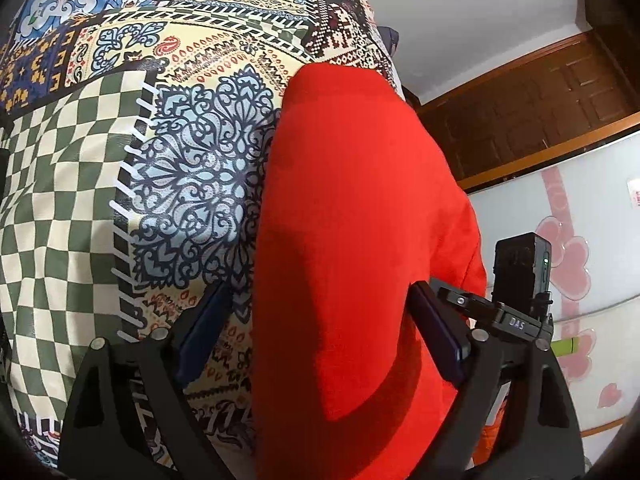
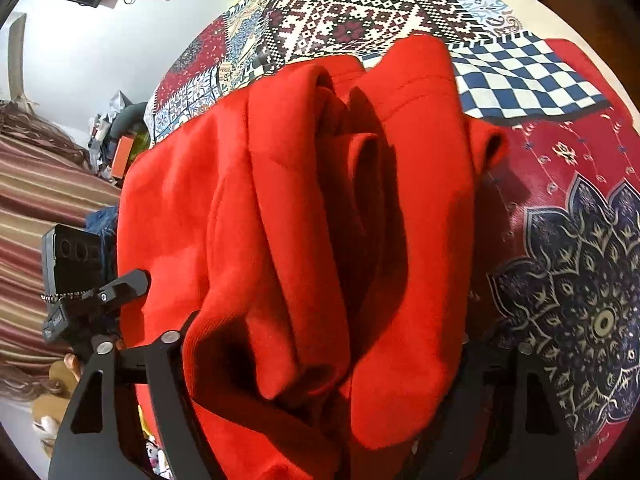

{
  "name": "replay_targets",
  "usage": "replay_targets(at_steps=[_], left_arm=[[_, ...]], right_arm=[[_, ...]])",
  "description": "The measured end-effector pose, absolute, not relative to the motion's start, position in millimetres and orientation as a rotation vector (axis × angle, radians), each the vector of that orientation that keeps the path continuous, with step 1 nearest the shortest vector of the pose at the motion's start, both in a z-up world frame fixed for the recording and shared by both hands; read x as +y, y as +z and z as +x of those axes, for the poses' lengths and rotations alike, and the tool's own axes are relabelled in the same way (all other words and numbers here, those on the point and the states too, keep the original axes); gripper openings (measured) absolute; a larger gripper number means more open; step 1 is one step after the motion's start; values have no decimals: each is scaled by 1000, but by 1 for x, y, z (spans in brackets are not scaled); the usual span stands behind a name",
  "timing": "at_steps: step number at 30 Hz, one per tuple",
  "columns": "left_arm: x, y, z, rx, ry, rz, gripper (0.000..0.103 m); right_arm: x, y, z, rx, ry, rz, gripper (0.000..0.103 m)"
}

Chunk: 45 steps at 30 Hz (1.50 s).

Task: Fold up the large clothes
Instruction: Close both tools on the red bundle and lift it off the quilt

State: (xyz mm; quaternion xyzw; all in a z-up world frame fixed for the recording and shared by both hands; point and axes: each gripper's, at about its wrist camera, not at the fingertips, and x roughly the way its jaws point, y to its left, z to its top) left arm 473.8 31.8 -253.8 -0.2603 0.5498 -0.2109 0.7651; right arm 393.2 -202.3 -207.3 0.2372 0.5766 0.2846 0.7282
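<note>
White walls, a dark wooden door (image 1: 532, 108), and striped curtains (image 2: 44, 216) beside.

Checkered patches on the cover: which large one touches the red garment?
The blue-and-white patch; the red garment overlaps its edge, while the green-and-cream patch lies apart from it.

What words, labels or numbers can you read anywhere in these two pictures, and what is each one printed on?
"DAS": white letters on the black mount beside the left gripper.
Red marks on a white sticker on the pale cabinet door: too blurred to read.
Label on the black device in the right view: too small to read.
</note>
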Motion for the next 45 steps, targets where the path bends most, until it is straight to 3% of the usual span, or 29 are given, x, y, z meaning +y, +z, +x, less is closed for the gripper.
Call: replay_targets(at_steps=[2,4,6,9,11,28,36,45], left_arm=[[30,-255,473,1198,-507,-593,74],[27,-255,469,1194,-512,-598,71],[26,-253,466,1190,-493,-582,57],[29,-244,458,1176,-511,-607,36],[27,-231,451,1160,-509,-574,33],[89,-60,368,848,-467,-439,32],[171,-12,337,752,-379,-454,32],[281,6,315,711,-223,-480,32]], right_arm=[[-203,-206,392,1271,630,521,62],[-206,-202,387,1267,636,532,51],[-208,-198,386,1261,639,537,37],[-206,-186,383,1234,650,525,30],[-201,-176,379,1213,657,500,28],[-132,-30,343,962,767,344,27],[-51,13,339,905,858,286,27],[59,20,349,913,984,243,27]])
